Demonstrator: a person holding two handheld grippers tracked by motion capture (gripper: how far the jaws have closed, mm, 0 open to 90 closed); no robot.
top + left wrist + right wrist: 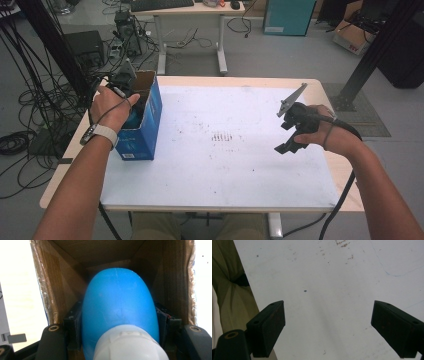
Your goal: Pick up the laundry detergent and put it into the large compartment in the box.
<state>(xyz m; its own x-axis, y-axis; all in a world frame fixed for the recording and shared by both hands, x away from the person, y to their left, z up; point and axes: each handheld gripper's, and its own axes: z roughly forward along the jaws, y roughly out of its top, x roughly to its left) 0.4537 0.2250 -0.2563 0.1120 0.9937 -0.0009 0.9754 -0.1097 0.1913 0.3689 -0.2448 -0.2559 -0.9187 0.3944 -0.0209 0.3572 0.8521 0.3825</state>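
Cables (30, 100) sprawl over the floor off the left edge of the table (70, 165), and a white sheet (225, 160) covers most of the tabletop. On the sheet's left edge stands an open blue cardboard box (145, 130), upright, its brown inner walls (62, 277) visible from the left gripper view. The left hand (107, 107), with a pale watch strap on the wrist, holds the left gripper (125, 85) down into the box's open top. Its tongs are clamped on a blue bottle (120, 307) with a white cap (127, 345); the bottle sits inside the box, pressed between the two black pads, cap end toward the camera. A patch of dark specks (222, 136) marks the middle of the sheet. Farther right, the right hand (330, 135) holds the right gripper (328, 325) above the bare sheet, well apart from the box. Its tongs stand wide with nothing between them, only white surface beneath.
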